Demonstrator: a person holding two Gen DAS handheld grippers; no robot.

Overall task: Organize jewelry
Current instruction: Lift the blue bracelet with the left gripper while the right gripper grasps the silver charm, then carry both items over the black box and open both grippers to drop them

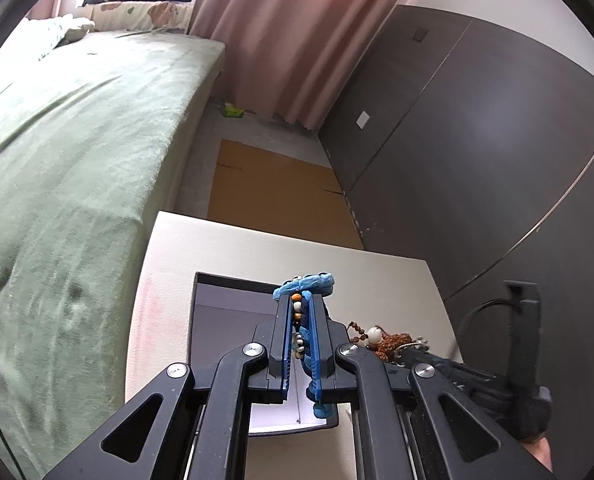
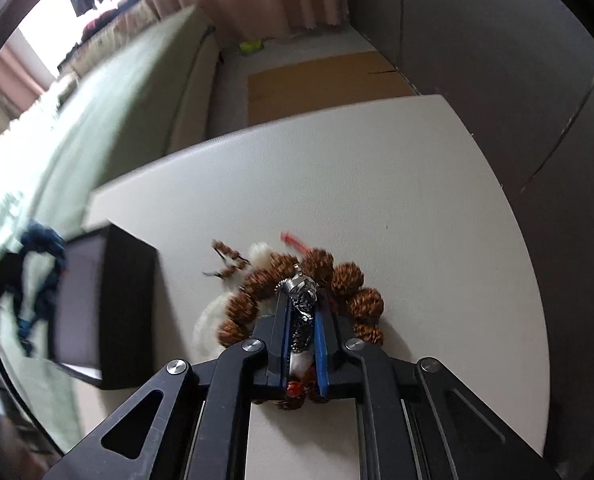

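My left gripper (image 1: 301, 300) is shut on a blue braided bracelet (image 1: 305, 282) with small beads, held above the open black box (image 1: 233, 304). The bracelet also shows, blurred, at the left edge of the right wrist view (image 2: 41, 248), next to the black box (image 2: 113, 304). My right gripper (image 2: 301, 292) is shut on a silver metal piece (image 2: 303, 292) above a bracelet of large brown knobbly beads (image 2: 337, 280) lying on the white table (image 2: 377, 184). The brown beads also show in the left wrist view (image 1: 393, 342).
A green-covered bed (image 1: 65, 140) runs along the left of the table. Dark cabinet doors (image 1: 477, 140) stand to the right. Flat cardboard (image 1: 273, 192) lies on the floor beyond the table's far edge. White beads and a thin brown tassel (image 2: 229, 260) lie beside the brown bracelet.
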